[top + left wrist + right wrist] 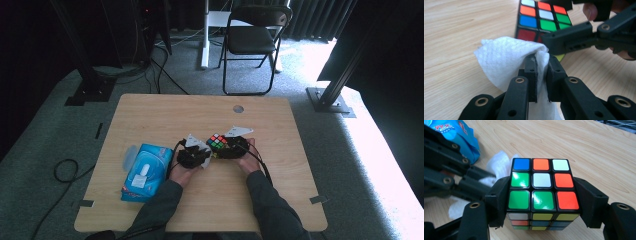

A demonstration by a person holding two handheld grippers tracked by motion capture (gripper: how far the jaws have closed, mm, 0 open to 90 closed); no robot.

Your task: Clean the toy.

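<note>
- In the high view, the person's two hands met near the middle of the wooden table (150, 120). The right gripper (226, 146) held the puzzle cube (217, 142), and the left gripper (200, 156) sat just beside it on the person's left with a white wipe (204, 161) at its tip. A blue packet of wipes (145, 172) lay further left, apart from both hands.
- In the left gripper view, the left gripper (541, 72) had its jaws pinched together on a bunched fold of the wipe (504, 60). The cube (541, 18) stood directly ahead of the jaws, its near side just beyond the wipe; whether the two touched could not be told. One jaw of the other gripper crossed in front of the cube's lower corner.
- In the right gripper view, the right gripper (541, 202) clamped the cube (541, 185) by two opposite sides, low over the table, coloured top face upward. The wipe (499, 167) lay beside the cube, so the wiping stroke likely fell to the left hand while the right steadied.
</note>
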